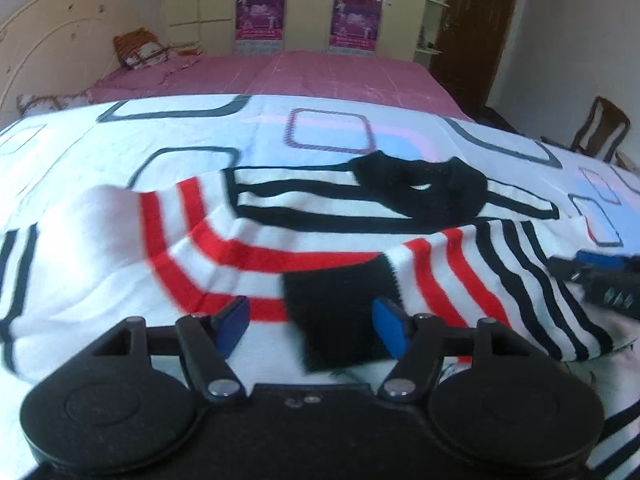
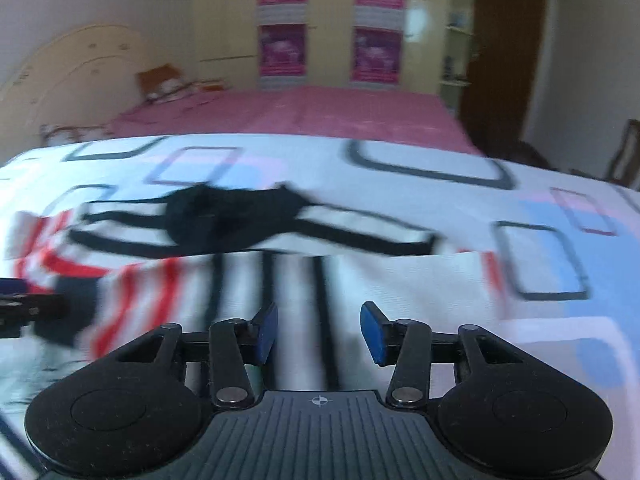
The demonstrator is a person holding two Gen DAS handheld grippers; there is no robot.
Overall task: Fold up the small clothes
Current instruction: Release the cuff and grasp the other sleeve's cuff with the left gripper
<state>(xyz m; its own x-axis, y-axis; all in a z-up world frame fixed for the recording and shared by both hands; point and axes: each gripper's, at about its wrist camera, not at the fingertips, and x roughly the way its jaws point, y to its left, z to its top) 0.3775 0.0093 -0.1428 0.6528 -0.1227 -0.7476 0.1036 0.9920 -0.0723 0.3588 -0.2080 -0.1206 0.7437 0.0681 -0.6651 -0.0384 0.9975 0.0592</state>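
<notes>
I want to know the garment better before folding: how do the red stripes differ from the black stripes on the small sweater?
On the sweater, the red stripes curve across the left part and beside the black patch, while the black stripes run on the right side and near the black collar. The red stripes look broader; the black stripes on the right look thinner and closer. Both sit on white knit fabric.

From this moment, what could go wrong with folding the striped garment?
1. Both grippers, left and right, are open above the striped garment; closing too deep may also pinch the patterned sheet beneath.
2. The folded-over part looks bunched and uneven near the black collar, so creases may get pressed in.
</notes>
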